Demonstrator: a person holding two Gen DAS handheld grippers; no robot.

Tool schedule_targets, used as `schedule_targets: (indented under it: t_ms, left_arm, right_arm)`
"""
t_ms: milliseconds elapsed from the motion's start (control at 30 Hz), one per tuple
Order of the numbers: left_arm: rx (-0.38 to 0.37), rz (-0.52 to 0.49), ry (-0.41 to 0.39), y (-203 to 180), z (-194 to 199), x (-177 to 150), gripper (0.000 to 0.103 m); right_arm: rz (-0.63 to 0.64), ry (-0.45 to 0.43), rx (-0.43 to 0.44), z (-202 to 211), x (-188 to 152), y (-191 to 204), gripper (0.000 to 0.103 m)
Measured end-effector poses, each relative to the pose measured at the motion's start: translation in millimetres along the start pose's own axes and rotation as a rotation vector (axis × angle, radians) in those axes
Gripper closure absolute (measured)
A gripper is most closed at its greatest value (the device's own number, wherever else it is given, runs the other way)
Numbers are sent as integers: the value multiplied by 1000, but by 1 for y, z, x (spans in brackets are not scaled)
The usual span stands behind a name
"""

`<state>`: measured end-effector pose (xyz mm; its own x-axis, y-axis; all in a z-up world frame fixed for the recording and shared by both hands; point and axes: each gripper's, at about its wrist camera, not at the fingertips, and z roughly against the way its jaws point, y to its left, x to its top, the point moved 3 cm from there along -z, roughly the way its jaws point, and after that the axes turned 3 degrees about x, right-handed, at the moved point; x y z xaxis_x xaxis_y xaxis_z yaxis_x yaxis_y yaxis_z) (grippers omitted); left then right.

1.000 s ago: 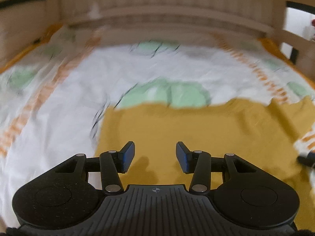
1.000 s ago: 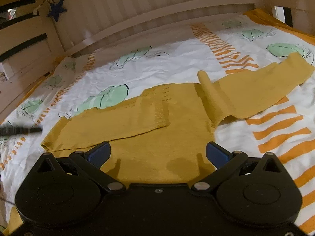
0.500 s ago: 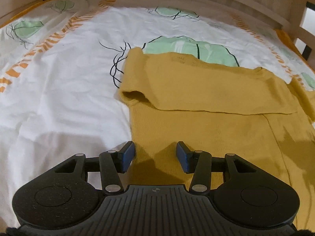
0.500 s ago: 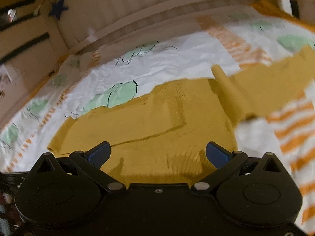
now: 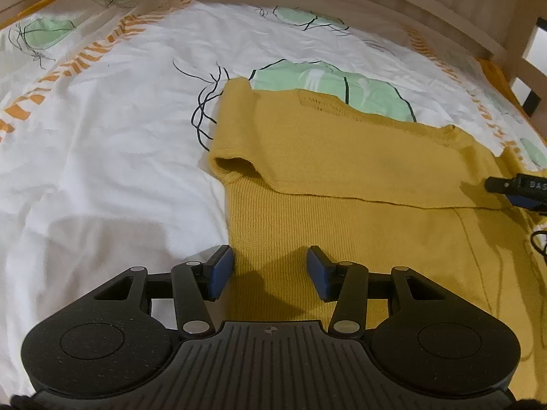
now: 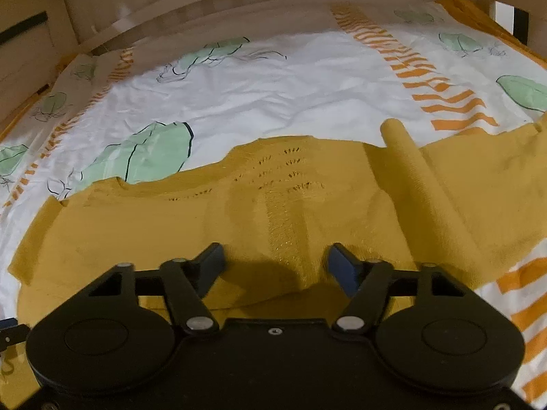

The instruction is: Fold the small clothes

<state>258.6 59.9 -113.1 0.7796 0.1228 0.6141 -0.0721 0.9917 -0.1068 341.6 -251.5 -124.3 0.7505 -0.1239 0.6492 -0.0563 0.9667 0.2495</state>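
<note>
A mustard-yellow knit sweater (image 5: 342,177) lies flat on the bed cover (image 5: 102,136). One sleeve (image 5: 307,143) is folded across its body. In the right wrist view the other sleeve (image 6: 478,188) stretches to the right past a rolled ridge of fabric (image 6: 410,177). My left gripper (image 5: 270,270) hovers over the sweater's lower left edge, open, with nothing pressed between its pads. My right gripper (image 6: 277,263) is over the middle of the sweater (image 6: 171,232). Its jaws are closing with knit fabric lying between them, and the pads are not pressing on it. One right gripper fingertip (image 5: 519,188) shows at the right edge of the left wrist view.
The cover (image 6: 273,85) is white with green leaf prints and orange stripes. A slatted wooden bed rail (image 6: 239,3) runs along the far side, with wooden posts (image 5: 526,34) at the right. A thin dark cable (image 5: 536,239) lies on the sweater at the right.
My left gripper came down to the sweater's left edge and then held still. My right gripper moved forward over the sweater's middle, and its jaws narrowed from wide apart.
</note>
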Motion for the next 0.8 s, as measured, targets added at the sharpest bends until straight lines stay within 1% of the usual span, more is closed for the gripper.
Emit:
schedule_targets:
  t_ms: [67,133,167,200,233,267,367,433,500,667,733,800]
  left_arm:
    - [-3,5,3,1,0,0,56]
    - [-3,4,2,0,1,0,56]
    - [-1,0,2,0,0,0,56]
    - [1,-3,2,0,0,0,56]
    - [3,-6,1,-1,0,1,56]
    - [4,-8,1,-1,1,1,56]
    - [2,-8,0,-1,1,1,56]
    - [-1,-3,0,-1,2,1,56]
    - [-4,1,1,0,2,1,56]
    - [-5,3,2,-1,2,2,56]
    - [-5,3,2,-1,2,2,56]
    - [-3,-1,2,-1,2,1,56]
  right_arm:
    - [5,5,5,-1,1,0,46]
    - [12,17,30,-3,3,3,55]
    - [18,21,29,-3,5,6,58]
    - [34,18,25,-2,6,8,64]
    - [52,15,37,0,6,11,88]
    - [59,18,61,2,7,14,90]
    - [92,17,49,11,10,20,91]
    - [133,3,11,18,14,22,91]
    - [152,-11,-55,24,19,16,91]
    - [103,-6,-158,22,29,-9,91]
    - [83,7,-158,18,28,-17,91]
    - [100,38,-151,12,23,-18,91]
